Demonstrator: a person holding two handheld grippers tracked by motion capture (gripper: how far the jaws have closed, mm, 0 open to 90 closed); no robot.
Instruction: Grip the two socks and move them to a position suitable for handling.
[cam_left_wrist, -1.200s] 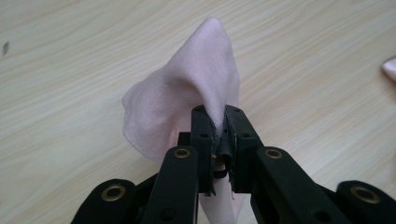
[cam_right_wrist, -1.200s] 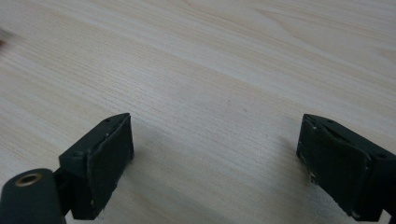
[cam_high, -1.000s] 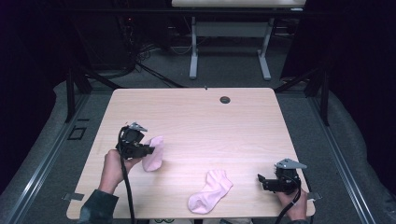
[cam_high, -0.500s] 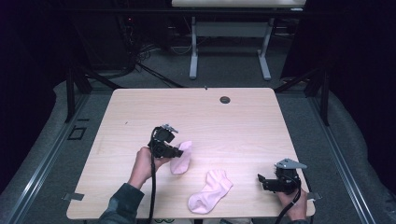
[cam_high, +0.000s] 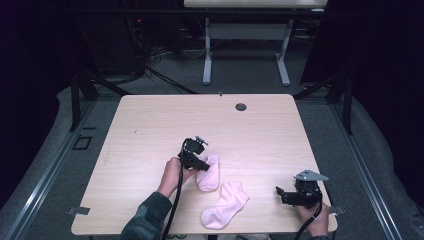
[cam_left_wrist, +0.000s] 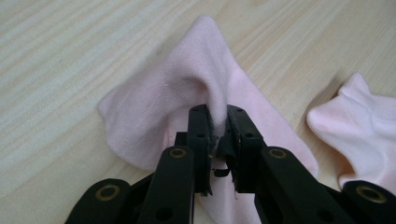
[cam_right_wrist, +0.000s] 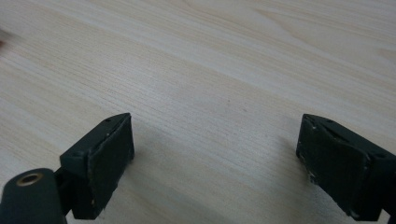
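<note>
Beside second sock (cam_high: 225, 205), carried sock (cam_high: 208, 172) now.

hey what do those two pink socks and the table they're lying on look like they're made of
Pink sock pinched by the left gripper: soft knit fabric, matte; it puckers into a fold between the jaws. Likely cotton blend, though the fibre can't be told.
Second pink sock: same matte knit look, lying limp.
Pale wooden table: light wood or wood-look laminate, smooth, with fine grain lines.

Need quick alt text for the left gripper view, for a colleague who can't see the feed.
The left gripper pinches a raised fold of a pink sock between its two black jaws, the rest of the sock lying on the light wooden table. A second pink sock lies apart at the right edge.
</note>
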